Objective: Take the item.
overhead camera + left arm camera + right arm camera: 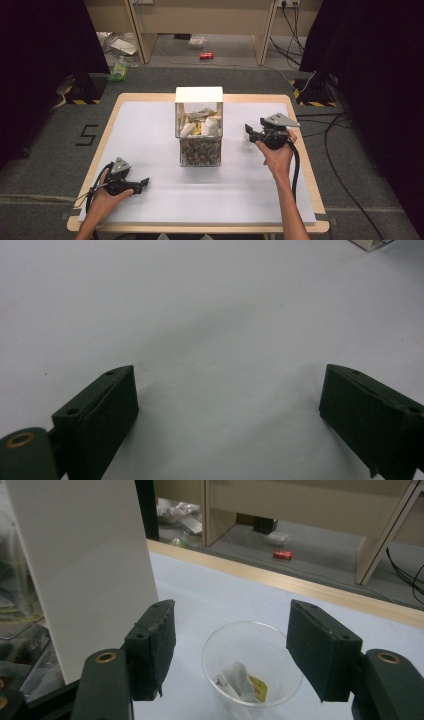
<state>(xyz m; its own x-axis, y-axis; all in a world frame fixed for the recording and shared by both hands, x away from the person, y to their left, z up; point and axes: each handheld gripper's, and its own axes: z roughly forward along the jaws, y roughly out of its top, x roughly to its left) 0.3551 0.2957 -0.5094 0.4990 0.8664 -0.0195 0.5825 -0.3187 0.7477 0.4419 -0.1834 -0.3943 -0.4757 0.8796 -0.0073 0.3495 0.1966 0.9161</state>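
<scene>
The right claw (231, 652) stands wide above a clear plastic cup (251, 665), its pads apart from the rim and gripping nothing. The cup sits upright on the white counter (150, 145), just to the right of the tall clear box (199, 127), and holds a tea bag (240, 681) with a yellow tag. The left claw (227, 405) rests near the counter's front left corner, jaws wide and empty, well apart from the box.

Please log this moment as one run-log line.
right gripper: open above cup | cup: holds tea bag | left gripper: open, empty
</scene>
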